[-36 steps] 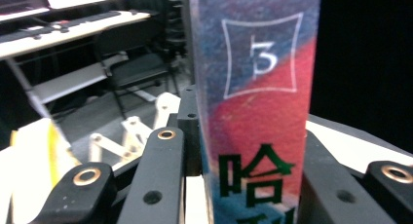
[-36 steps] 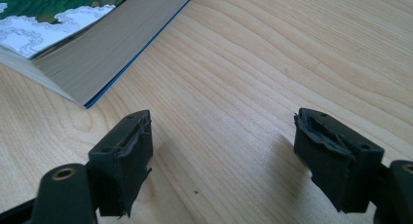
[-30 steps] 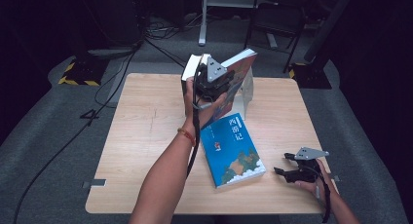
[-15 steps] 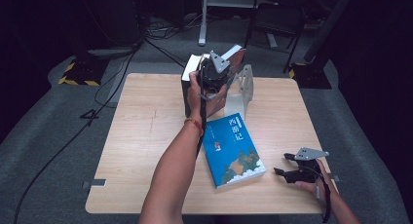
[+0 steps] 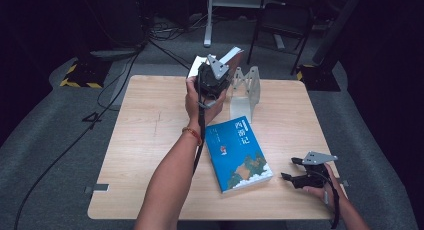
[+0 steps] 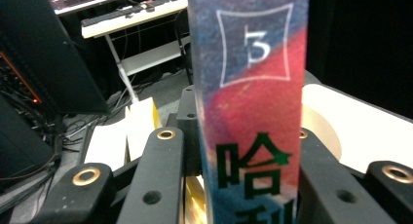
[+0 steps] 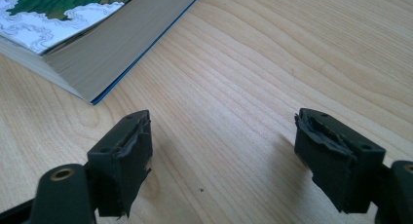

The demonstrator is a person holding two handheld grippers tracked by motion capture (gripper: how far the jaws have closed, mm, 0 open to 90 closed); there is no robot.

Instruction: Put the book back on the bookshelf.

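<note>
My left gripper (image 5: pixel 216 77) is raised over the far middle of the wooden table (image 5: pixel 150 140) and is shut on a book (image 5: pixel 234 55). In the left gripper view that book's red and blue spine (image 6: pixel 253 87), marked with a 3 and green characters, stands between the two black jaws of the left gripper (image 6: pixel 234 136). A blue book (image 5: pixel 237 152) lies flat on the table, near the middle. My right gripper (image 5: pixel 289 169) rests near the table's front right corner, open and empty. In the right gripper view, the right gripper (image 7: pixel 224 141) points past a corner of the blue book (image 7: pixel 87 34).
A clear bookstand (image 5: pixel 245 92) stands at the far side of the table, just right of the held book. Something white (image 5: pixel 199 65) shows behind the left hand. Cables, a chair and stands crowd the dark floor beyond the table.
The left hand has turned the held book so it stands steeper and narrower in the high view, closer to the bookstand. The right gripper has stayed in place.
</note>
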